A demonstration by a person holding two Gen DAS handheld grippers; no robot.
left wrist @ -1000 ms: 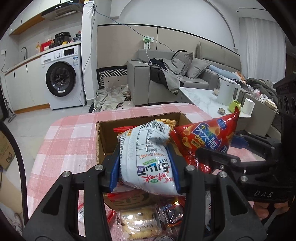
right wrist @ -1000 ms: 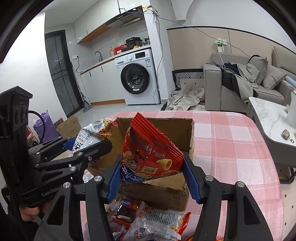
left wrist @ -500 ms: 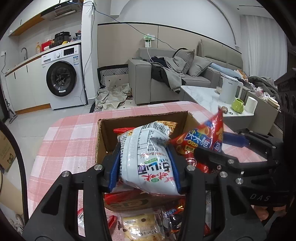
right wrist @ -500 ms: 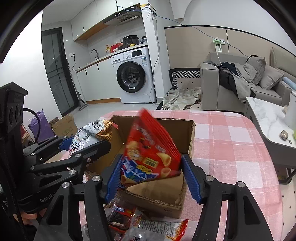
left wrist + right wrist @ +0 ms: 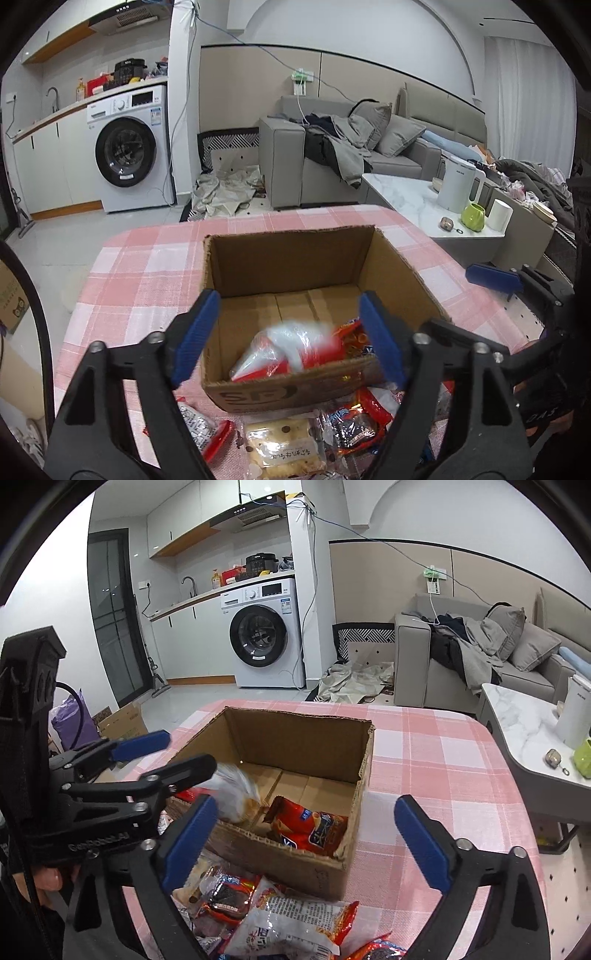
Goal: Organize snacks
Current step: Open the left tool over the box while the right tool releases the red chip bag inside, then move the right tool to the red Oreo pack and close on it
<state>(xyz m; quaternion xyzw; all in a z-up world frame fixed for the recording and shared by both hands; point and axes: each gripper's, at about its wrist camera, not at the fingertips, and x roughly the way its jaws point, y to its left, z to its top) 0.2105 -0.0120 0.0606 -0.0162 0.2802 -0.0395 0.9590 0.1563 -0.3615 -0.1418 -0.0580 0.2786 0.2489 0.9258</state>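
Both packets are now in the box (image 5: 291, 258). The left hand-held gripper (image 5: 290, 332) has just been opening, and its white bag (image 5: 288, 347), blurred, sits loose near the front wall. The right hand-held gripper (image 5: 306, 834) has also just spread wide and is empty; the red bag (image 5: 310, 829) lies flat on the box floor, long axis running from 10 to 4 o'clock. A heap of snacks (image 5: 280, 915) at 6 o'clock on the worktop (image 5: 436, 760) remains unsorted.
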